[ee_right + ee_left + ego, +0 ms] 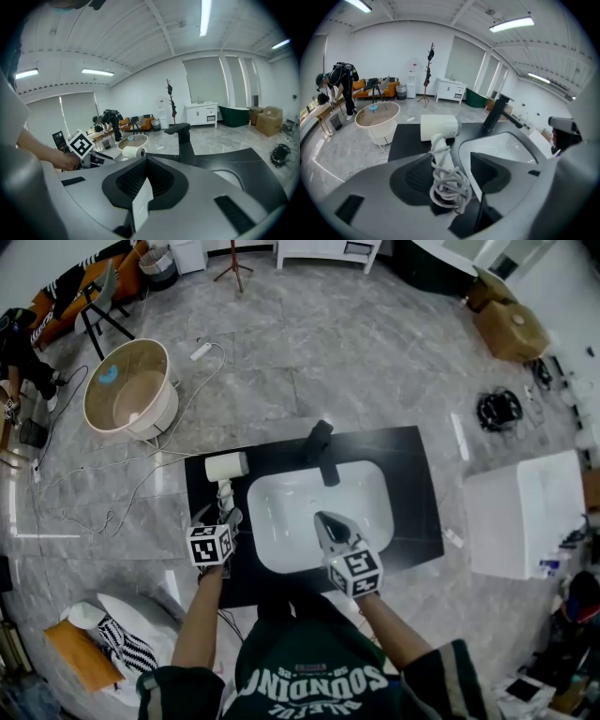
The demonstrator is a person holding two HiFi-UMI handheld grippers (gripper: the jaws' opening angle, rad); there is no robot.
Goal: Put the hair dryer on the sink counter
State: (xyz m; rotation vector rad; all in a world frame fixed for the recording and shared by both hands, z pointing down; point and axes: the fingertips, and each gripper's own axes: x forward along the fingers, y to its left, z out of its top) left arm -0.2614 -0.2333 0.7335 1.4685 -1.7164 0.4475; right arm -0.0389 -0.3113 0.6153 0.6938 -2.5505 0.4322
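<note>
both forearms reach forward. left gripper (228, 518) tilts down over the dryer (227, 467) handle, jaws wide apart, not pinching it. dryer lies on the counter (412, 493)'s narrow left strip, between edge and basin (281, 531). right gripper (323, 519) hangs over the basin, jaws together, empty.

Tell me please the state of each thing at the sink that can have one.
hair dryer: lying on the black counter, cord wound round it
left tongs: open, the hair dryer between them, not gripped
right tongs: shut, empty, over the basin
faucet: off, no water seen
basin: empty
</note>
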